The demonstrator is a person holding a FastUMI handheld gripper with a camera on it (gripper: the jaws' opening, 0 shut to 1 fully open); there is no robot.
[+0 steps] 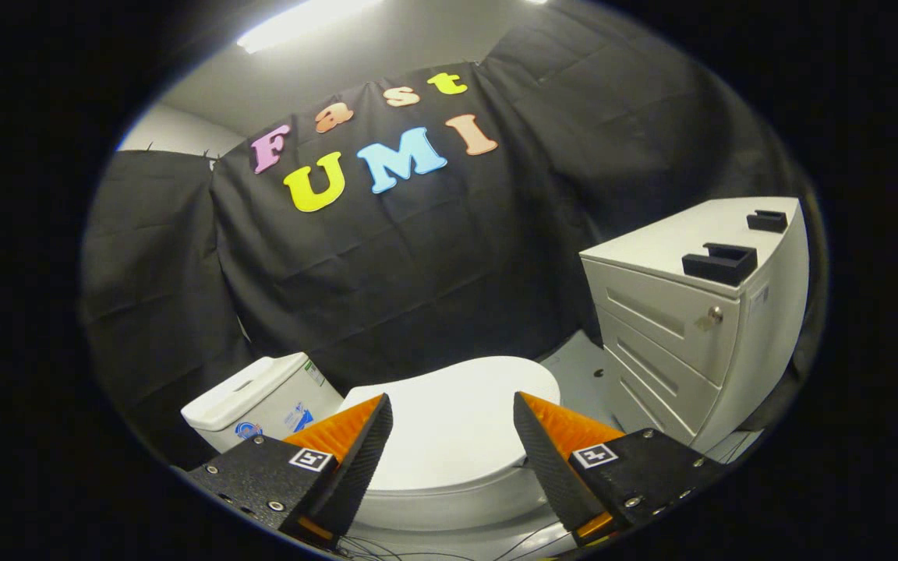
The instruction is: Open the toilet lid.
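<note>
Between my two fingers, just ahead of their tips, lies the lid (449, 425), a smooth white oval, closed flat on the toilet bowl (449, 506). Its rounded front end points toward the cabinet side, and its surface is plain and bare, with a soft shine from the ceiling light (305, 22). Below its edge I see the white rim of the bowl curving round. My gripper (453, 409) is spread wide, with nothing between the fingers; both hang above the lid and I cannot tell that either touches it. Beside the lid, past my left finger, stands the tank (258, 401), a white box with its own flat cover on, a small recess in the top and some stickers on its side, too small to make out. Beyond my right finger stands a white cabinet (683, 343) with three drawers, all pushed shut, and a small lock (714, 315) on the top drawer near the corner. On the cabinet top sit two black brackets (719, 262), one near the front edge and one farther back, apart from each other; what they are for I cannot tell. What the drawers or the tank hold is hidden. Black cloth (433, 257) hangs behind the toilet and the cabinet. A pale floor (578, 366) shows between the lid and the cabinet, and thin wires (527, 539) trail across it near my fingers.
</note>
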